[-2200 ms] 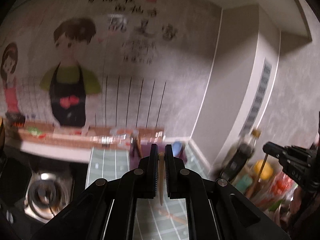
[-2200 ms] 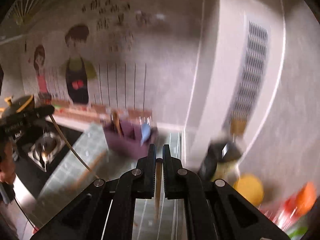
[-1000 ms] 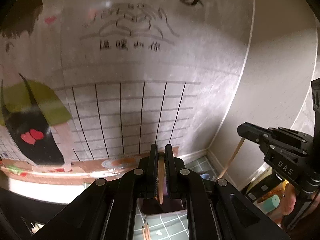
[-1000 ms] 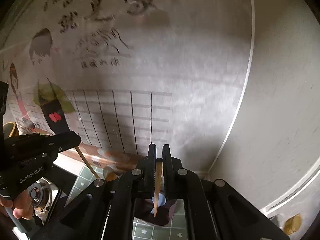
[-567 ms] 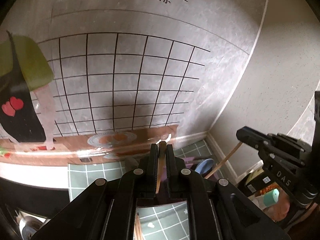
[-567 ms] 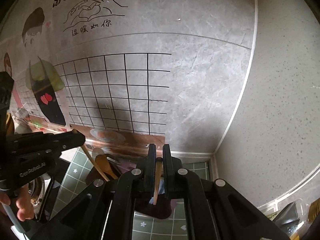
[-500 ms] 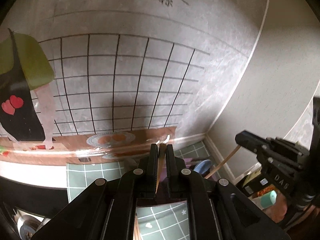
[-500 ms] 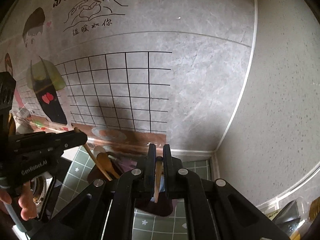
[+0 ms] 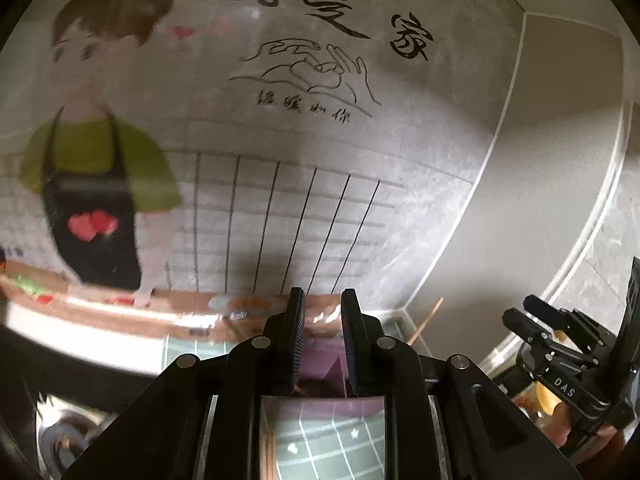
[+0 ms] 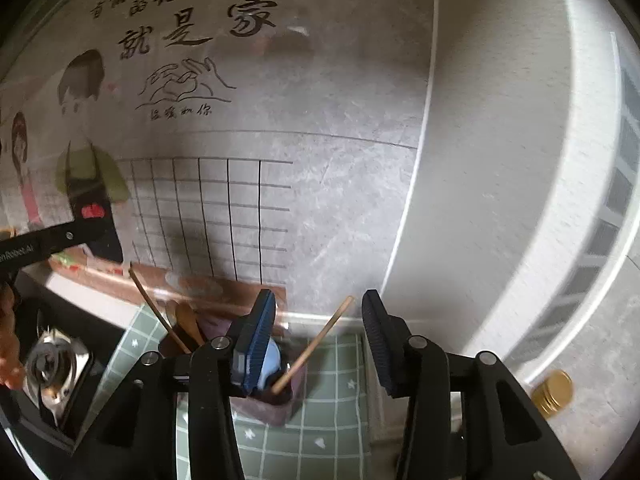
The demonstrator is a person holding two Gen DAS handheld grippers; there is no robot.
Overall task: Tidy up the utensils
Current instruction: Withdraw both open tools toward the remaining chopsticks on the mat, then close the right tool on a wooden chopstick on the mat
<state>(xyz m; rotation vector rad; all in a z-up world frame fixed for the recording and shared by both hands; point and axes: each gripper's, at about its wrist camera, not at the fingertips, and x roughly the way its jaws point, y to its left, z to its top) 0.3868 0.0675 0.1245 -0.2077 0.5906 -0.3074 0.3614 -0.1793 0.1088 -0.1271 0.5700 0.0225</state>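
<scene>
Home kitchen, counter corner

We log: wall decal [image 10: 86, 152] w/ cartoon cook in apron + Chinese script; gas burner [image 10: 52, 360] at left edge; green grid mat [image 10: 332, 432] on counter; purple utensil holder [image 10: 276, 400] w/ wooden spoon [image 10: 188, 322] & chopsticks [image 10: 312, 346]; gold-capped bottle [image 10: 554, 392] at right.

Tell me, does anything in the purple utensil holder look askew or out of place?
Slightly. In the purple holder, the chopstick leans steeply to the right, while another thin stick leans to the left, so they splay apart. Nothing looks spilled or damaged. The right gripper is open and empty above it.
</scene>
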